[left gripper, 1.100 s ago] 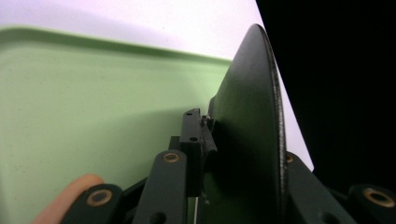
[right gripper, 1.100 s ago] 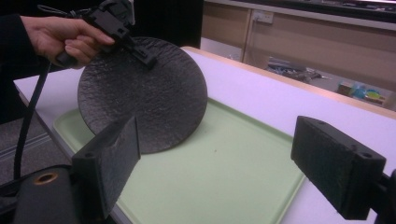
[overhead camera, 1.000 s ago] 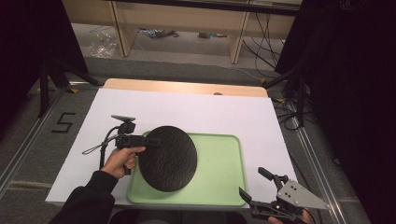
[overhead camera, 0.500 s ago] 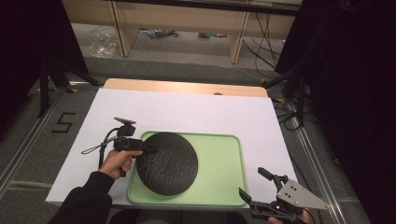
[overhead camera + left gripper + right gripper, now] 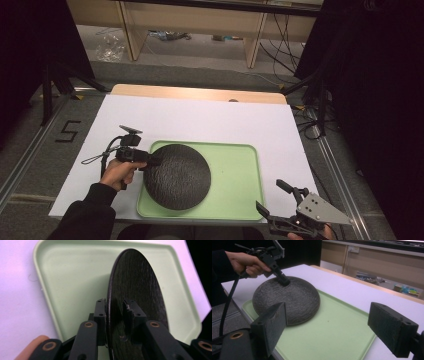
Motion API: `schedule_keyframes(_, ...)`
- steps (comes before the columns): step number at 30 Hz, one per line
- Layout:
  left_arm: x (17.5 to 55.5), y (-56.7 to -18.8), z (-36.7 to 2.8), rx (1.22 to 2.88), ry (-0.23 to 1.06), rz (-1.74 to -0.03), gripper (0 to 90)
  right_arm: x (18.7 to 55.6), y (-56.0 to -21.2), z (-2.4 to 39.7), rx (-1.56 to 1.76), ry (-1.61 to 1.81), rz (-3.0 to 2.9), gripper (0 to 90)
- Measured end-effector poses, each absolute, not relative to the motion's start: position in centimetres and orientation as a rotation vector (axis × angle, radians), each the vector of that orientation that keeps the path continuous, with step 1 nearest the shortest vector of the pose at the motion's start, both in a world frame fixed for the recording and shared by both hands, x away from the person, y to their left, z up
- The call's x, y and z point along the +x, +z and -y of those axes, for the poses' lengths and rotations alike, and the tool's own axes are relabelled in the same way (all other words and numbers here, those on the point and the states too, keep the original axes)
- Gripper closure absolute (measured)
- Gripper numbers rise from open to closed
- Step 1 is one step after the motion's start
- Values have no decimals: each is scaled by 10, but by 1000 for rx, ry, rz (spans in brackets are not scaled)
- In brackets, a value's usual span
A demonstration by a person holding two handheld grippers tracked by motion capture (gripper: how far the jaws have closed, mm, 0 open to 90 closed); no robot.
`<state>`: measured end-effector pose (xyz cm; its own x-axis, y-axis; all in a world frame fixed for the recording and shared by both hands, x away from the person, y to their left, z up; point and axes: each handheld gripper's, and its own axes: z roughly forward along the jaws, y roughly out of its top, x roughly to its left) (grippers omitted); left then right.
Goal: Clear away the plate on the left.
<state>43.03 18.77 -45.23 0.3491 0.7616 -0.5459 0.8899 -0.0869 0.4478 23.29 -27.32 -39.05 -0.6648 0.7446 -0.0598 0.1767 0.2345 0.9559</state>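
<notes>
A round black plate (image 5: 177, 176) with a rough, pebbled surface sits over the left part of a pale green tray (image 5: 235, 175). The tray is smooth plastic, rectangular with rounded corners and a raised rim. In the right gripper view the plate (image 5: 287, 300) is tilted: its near edge is down on the tray floor (image 5: 332, 335) and its far left edge is lifted.

The left gripper (image 5: 150, 161) is clamped on that lifted edge. In the left gripper view its two black jaws are closed narrowly on the plate rim (image 5: 117, 315), one on each face, with the plate seen almost edge-on. The left hand (image 5: 119, 172) grips the handle; a dark sleeve (image 5: 85, 215) covers the forearm.

The right gripper (image 5: 287, 210) hovers at the table's near right corner, off the tray. Its jaws stand wide apart and hold nothing; in its own view the two blocky jaw pads (image 5: 272, 322) frame the tray.

The tray rests on a white sheet (image 5: 200, 117) covering a table with a light wooden far edge (image 5: 200, 93). Beyond it are shelving legs (image 5: 252, 47) and loose cables (image 5: 285, 35) on the floor. A "5" mark (image 5: 67, 131) lies on the floor left of the table.
</notes>
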Motion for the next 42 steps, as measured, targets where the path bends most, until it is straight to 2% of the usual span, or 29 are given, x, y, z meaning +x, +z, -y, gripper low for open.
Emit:
schedule_keyframes(8, 430, -453, -189, 1991, -203, -1426, 668, 234, -391, 273, 836, 1458, -1985, 167)
schedule_keyframes(18, 430, -452, -196, 2096, -229, -1395, 658, 233, -390, 273, 844, 1440, -1999, 169)
schedule_keyframes(20, 428, -452, -194, 2048, -227, -1416, 666, 233, -390, 274, 845, 1441, -1998, 168)
schedule_keyframes(27, 425, -451, -194, 2061, -193, -1390, 673, 232, -390, 273, 854, 1436, -2017, 169)
schedule_keyframes(42, 423, -454, -159, 2024, -168, -1389, 667, 234, -391, 273, 841, 1430, -2008, 169)
